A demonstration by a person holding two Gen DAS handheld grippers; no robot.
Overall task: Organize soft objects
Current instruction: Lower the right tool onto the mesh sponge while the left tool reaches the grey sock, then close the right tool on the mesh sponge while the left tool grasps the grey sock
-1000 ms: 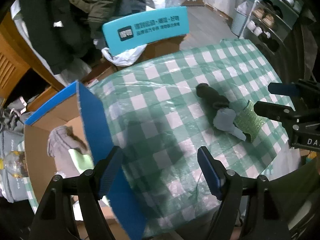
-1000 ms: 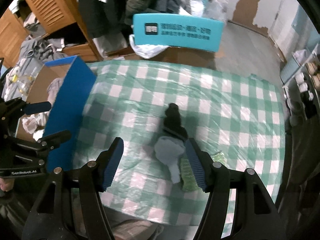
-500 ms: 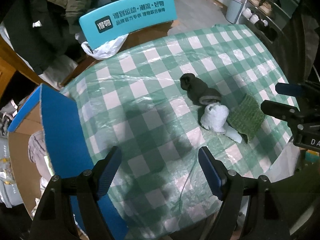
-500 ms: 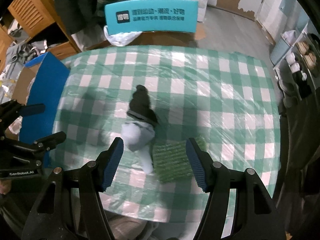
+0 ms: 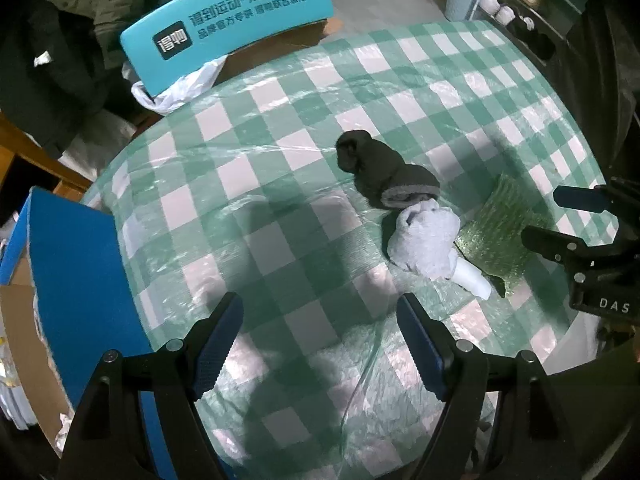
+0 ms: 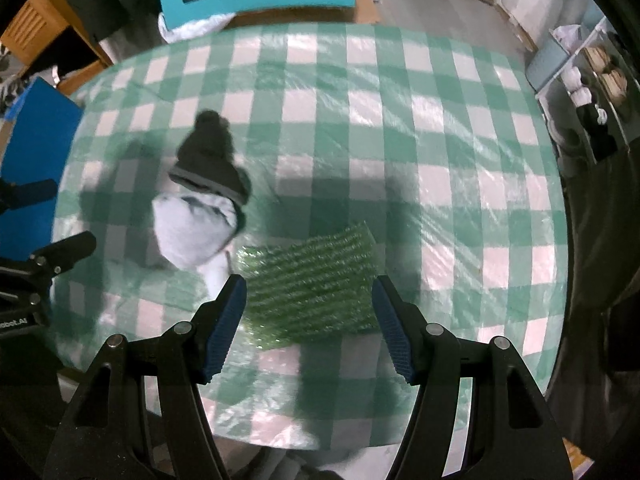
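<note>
Three soft things lie together on the checked tablecloth (image 5: 280, 184): a dark sock (image 6: 208, 160), a pale grey sock (image 6: 192, 232) and a green cloth (image 6: 312, 288). The right gripper (image 6: 308, 312) stands with jaws apart, the green cloth between them and unpressed. The left gripper (image 5: 320, 332) is also spread, with only tablecloth between its jaws and the socks beyond its right jaw.

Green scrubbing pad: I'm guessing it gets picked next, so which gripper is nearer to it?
Right. The right gripper hangs open directly over the green pad; the left gripper hangs over bare tablecloth, well aside.
</note>
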